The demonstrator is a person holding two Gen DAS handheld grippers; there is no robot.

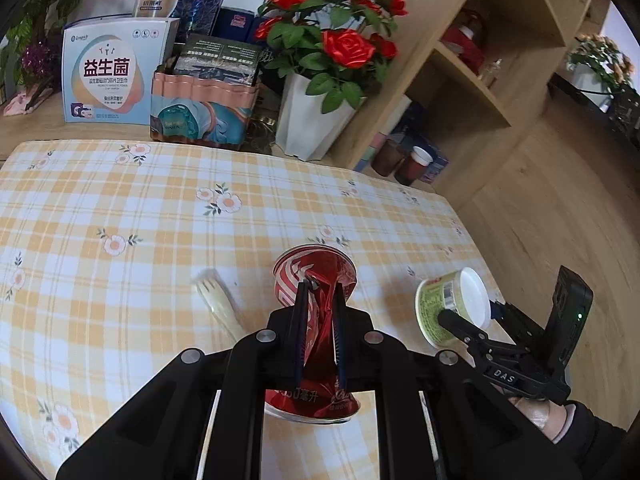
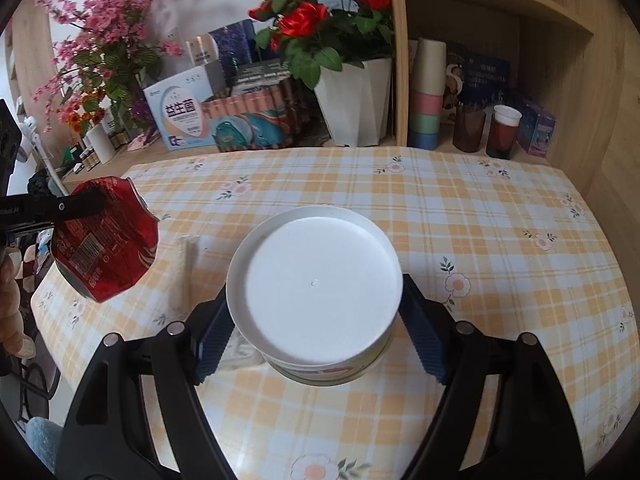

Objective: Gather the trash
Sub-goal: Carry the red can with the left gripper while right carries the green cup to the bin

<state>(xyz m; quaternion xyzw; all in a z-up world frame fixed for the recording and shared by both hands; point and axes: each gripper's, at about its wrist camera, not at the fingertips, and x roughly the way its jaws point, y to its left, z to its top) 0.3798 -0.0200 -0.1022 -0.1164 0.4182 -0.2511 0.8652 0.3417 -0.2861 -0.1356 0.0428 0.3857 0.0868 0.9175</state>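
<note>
L wrist view: L gripper (image 1: 321,285) clamped tight on crushed red can (image 1: 316,276), lower centre of frame. Pads nearly together, can wall pinched flat between them; can's round end faces away from cam, other end shows below the jaws. Can is clear of the tablecloth (image 1: 160,220) (yellow/white plaid w/ flower print).

Pale plastic fork (image 1: 218,304) lies on cloth just left of the can, blurred, partly hidden behind gripper frame.

R gripper (image 1: 472,312) at lower right of same frame, holding green-labelled cup (image 1: 444,304) on its side, white base twd cam. Person's hand (image 1: 540,412) + dark sleeve behind it.

R wrist view: R gripper (image 2: 316,320) jaws wide apart but closed on the cup (image 2: 316,280), centre frame; blue ribbed pads (image 2: 214,336) press its sides L and R. White base fills the middle of frame. Cup lifted off cloth (image 2: 480,220).

Same can (image 2: 106,240) at left edge, held by L gripper (image 2: 80,202), fingers of a hand at far left.

Background, upper frame: red roses in white pot (image 2: 356,100), pink blossom branch (image 2: 104,32), printed boxes (image 2: 184,112), wooden shelf (image 2: 500,12) w/ stacked cups (image 2: 427,96).
</note>
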